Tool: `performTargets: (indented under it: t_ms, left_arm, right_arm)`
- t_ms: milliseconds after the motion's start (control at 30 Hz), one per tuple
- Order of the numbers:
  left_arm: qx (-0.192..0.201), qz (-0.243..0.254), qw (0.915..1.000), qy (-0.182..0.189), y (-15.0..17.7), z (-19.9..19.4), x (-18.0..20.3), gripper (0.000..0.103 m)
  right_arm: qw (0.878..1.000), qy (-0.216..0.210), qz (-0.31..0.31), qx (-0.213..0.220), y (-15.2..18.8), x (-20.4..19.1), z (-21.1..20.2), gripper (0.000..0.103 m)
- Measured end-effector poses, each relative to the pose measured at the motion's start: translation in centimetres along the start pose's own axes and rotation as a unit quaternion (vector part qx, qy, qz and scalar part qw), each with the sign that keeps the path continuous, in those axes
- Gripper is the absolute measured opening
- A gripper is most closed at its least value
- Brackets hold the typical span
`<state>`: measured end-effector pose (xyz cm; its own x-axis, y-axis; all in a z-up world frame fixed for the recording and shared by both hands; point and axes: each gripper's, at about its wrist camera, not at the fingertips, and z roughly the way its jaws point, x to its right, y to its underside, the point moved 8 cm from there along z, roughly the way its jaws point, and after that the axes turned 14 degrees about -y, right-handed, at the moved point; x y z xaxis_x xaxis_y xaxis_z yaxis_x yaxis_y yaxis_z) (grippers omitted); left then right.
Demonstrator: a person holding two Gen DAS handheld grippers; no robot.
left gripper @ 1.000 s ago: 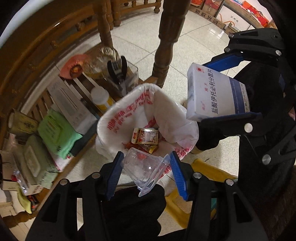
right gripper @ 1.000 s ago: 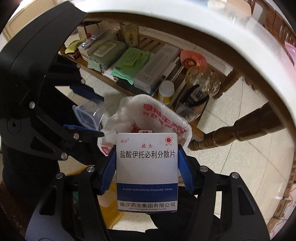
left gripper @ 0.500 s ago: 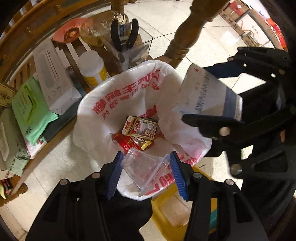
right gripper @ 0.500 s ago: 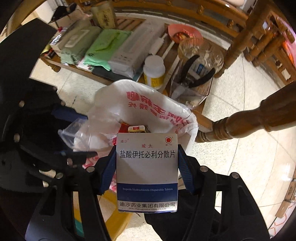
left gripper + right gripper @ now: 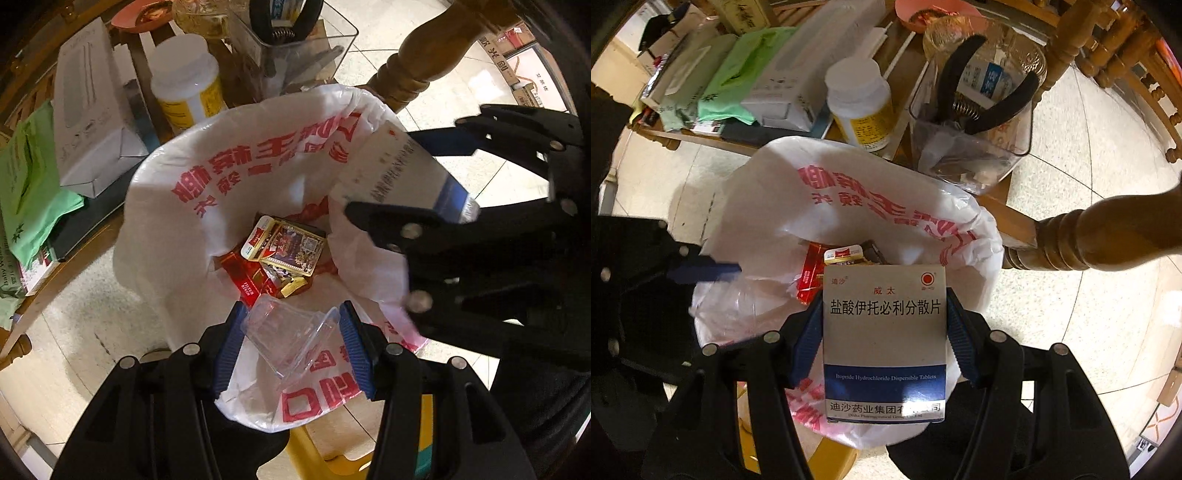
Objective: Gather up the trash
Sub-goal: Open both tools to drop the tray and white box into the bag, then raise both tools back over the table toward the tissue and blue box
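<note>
A white bag with red print [image 5: 229, 177] lines a yellow bin and hangs open below both grippers; it also shows in the right wrist view [image 5: 871, 199]. Red and gold packets [image 5: 284, 251] lie at its bottom. My left gripper [image 5: 291, 336] is shut on a crumpled clear plastic container [image 5: 291, 332], held over the bag's near rim. My right gripper [image 5: 884, 332] is shut on a white and blue medicine box [image 5: 884, 332], held over the bag's mouth. That box [image 5: 399, 173] shows at the bag's right rim in the left wrist view.
A low wooden shelf [image 5: 916, 66] behind the bag holds a white bottle [image 5: 184, 88], a white carton [image 5: 88, 110], green packs [image 5: 26, 177] and a clear tub with pliers [image 5: 975, 110]. A turned wooden table leg [image 5: 1089, 236] stands right of the bag.
Both grippers have moved closer and lower over the bag's mouth, each still holding its item. The bag's inside now fills more of both views.
</note>
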<state>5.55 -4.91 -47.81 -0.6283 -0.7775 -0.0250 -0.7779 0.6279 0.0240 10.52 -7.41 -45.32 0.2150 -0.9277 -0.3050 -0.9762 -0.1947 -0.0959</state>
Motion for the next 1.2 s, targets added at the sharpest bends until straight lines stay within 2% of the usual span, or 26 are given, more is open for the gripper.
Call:
performTargets:
  t_ms: [100,300,333,367,400,733,800,867,1000,1067,1200]
  left_arm:
    - [-0.003,-0.01,0.9999,0.01,-0.2,0.4,0.0,0.051]
    - [-0.019,-0.008,0.9998,0.005,-0.3,1.5,0.1,0.053]
    - [-0.027,-0.009,0.9996,0.007,-0.2,1.7,0.1,0.06]
    - [-0.032,-0.013,0.9994,0.01,-0.2,1.9,0.1,0.063]
    - [-0.032,-0.017,0.9993,0.011,-0.3,2.0,0.0,0.066]
    - [-0.019,-0.024,0.9995,-0.001,-0.4,1.1,-0.7,0.069]
    - [-0.016,-0.026,0.9995,-0.005,-0.3,0.6,-0.7,0.072]
    - [-0.013,-0.03,0.9994,-0.014,0.0,-0.2,-0.9,0.072]
    - [-0.003,-0.045,0.9975,-0.055,0.8,-3.0,-1.4,0.072]
    - [0.006,-0.051,0.9961,-0.071,1.8,-4.8,-1.5,0.072]
    - [0.049,-0.083,0.9932,-0.066,4.9,-10.7,-1.5,0.074]
  right_arm:
    - [1.0,-0.007,0.004,-0.003,-0.1,0.1,0.6,0.061]
    - [1.0,-0.015,0.0,-0.003,-0.1,-0.3,0.9,0.061]
    - [1.0,-0.015,0.0,0.0,-0.2,-0.3,0.9,0.068]
    - [1.0,-0.008,0.0,0.003,-0.4,-0.2,1.0,0.08]
    - [1.0,-0.004,0.001,0.006,-0.5,-0.2,0.9,0.081]
    - [1.0,-0.007,0.009,0.007,-0.4,0.6,0.5,0.081]
    - [1.0,-0.007,0.011,0.008,-0.3,0.5,0.4,0.081]
    - [1.0,-0.009,0.016,0.009,-0.2,0.3,0.2,0.081]
    - [1.0,-0.017,0.018,0.008,1.3,-0.7,-1.6,0.081]
    - [1.0,-0.02,0.014,0.008,2.1,-1.4,-3.0,0.086]
    - [0.999,-0.017,-0.034,0.015,4.9,-4.1,-7.9,0.087]
